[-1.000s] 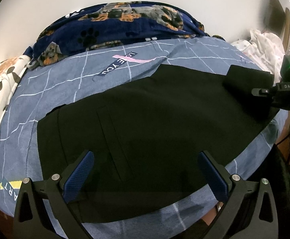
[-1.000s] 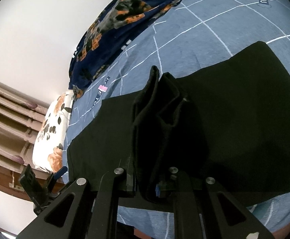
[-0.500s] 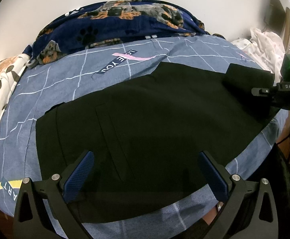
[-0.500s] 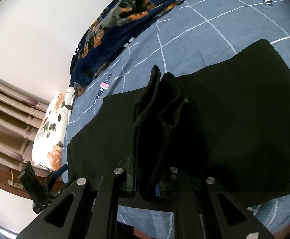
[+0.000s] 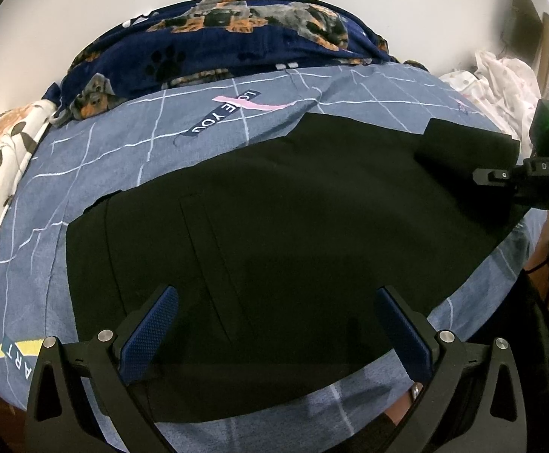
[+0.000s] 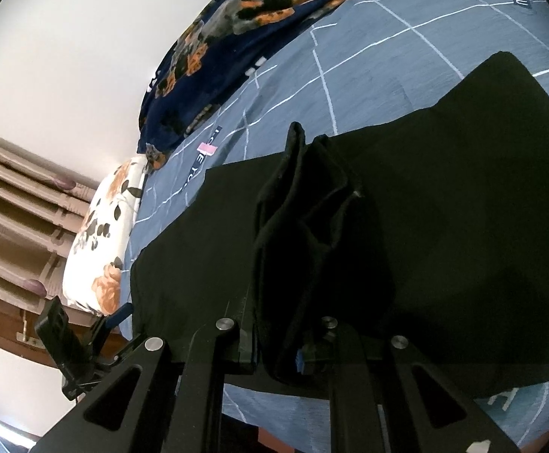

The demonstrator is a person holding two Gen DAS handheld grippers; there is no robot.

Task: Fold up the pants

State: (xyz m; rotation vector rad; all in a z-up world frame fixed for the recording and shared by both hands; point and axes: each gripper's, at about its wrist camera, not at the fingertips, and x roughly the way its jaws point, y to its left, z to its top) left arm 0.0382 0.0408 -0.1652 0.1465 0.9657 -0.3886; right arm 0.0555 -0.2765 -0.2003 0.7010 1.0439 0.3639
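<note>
Right gripper pinches the pants; left gripper gapes wide above the bedsheet.

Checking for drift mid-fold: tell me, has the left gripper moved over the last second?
No. The left gripper frames the same pants against the bedsheet.

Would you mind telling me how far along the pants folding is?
Done: the pants lie flat on the bed. In hand: the right gripper pinches one lifted end; the left gripper hovers open. Left: carrying that end across and the remaining folds.
</note>
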